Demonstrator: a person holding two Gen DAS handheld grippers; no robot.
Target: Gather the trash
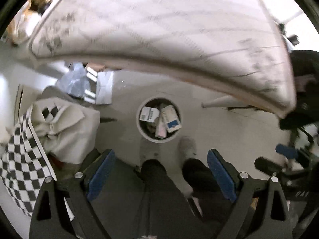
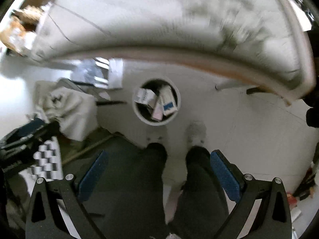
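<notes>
A round white trash bin (image 1: 139,128) stands on the pale floor below me and holds several small cartons, among them a white and blue box (image 1: 171,119). The bin also shows in the right wrist view (image 2: 178,97) with the same cartons (image 2: 168,101). My left gripper (image 1: 160,166) is open and empty, high above the bin, blue pads apart. My right gripper (image 2: 159,169) is open and empty too, also high above the floor. Both views are blurred.
A white marbled table (image 1: 159,29) fills the top of both views (image 2: 139,20). The person's dark legs and white shoes (image 1: 187,144) stand by the bin. A checkered cloth (image 1: 22,163) and crumpled white fabric (image 1: 65,127) lie left. Bags and papers (image 1: 87,83) sit under the table.
</notes>
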